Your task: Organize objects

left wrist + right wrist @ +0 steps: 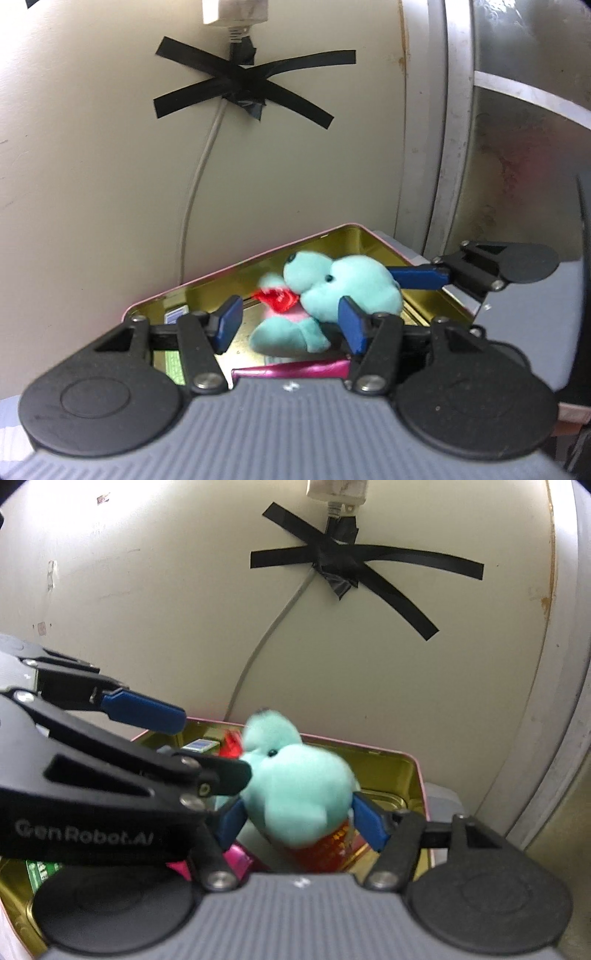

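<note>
Right wrist view: right gripper (295, 818) pinches the teal plush (295, 786) over the gold tin (410, 771), wall at 12 o'clock. Left gripper (291, 321) jaws spread, plush between them – not squeezing. Risk: soft toy slips w/ loose grip – lands outside tin.

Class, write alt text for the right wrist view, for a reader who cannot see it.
A mint-green plush toy sits between the blue pads of the right hand-held gripper, over an open gold-lined tin with a pink rim. The left hand-held gripper reaches in from the left, open. Behind, black tape strips cross on a cream wall.
</note>
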